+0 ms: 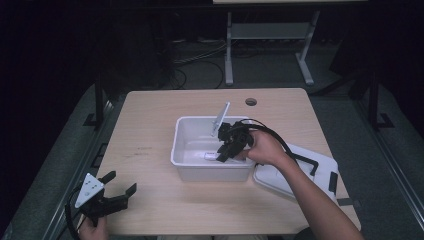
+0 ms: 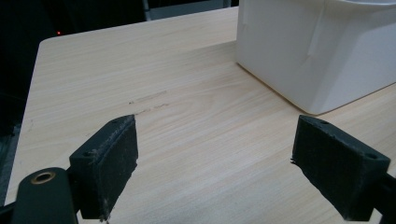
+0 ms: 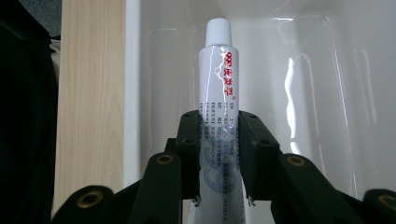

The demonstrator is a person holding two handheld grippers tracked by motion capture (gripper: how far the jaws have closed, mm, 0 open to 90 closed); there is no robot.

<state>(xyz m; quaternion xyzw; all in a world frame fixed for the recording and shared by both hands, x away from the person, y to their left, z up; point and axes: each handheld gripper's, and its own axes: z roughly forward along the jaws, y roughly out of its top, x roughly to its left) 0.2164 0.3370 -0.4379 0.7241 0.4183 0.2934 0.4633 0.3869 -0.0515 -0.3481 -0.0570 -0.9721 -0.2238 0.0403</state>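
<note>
Near edge, left corner: we note the left gripper (image 1: 119, 187) held low over the table (image 1: 150, 115) by a hand (image 1: 92, 231) at the bottom of the high view. A grey three-cornered plate (image 1: 89, 189) sits on top of it. Its fingers (image 2: 109, 161) stand wide apart, with bare wood grain between them and nothing touching the pads. In the left gripper view we see a faint scuff mark (image 2: 148, 97) on the table ahead of the fingers, and the outer wall of the white tub (image 2: 322, 51) to the far right.

Near right: a white lid (image 1: 300, 172) with dark latches lies flat on the table, just beside the tub's right side and partly under the person's right forearm (image 1: 320, 205).

Middle of the table: the white tub (image 1: 192, 172) stands open. The right hand (image 1: 265, 147) reaches over its right rim and holds the right gripper (image 1: 222, 152) tilted down into the tub. In the right gripper view we see the fingers (image 3: 189, 140) clamped on the lower body of a white tube (image 3: 219, 93) with red and dark print. The tube's white cap (image 3: 218, 31) points away from the gripper, toward the tub's inner wall and floor. The tube is inside the tub; whether its cap touches the floor we cannot tell.

Farther: a thin pale flat piece (image 1: 221, 119) leans up out of the tub at its far rim. Beyond it, a round cable hole (image 1: 251, 102) sits near the table's far edge.
</note>
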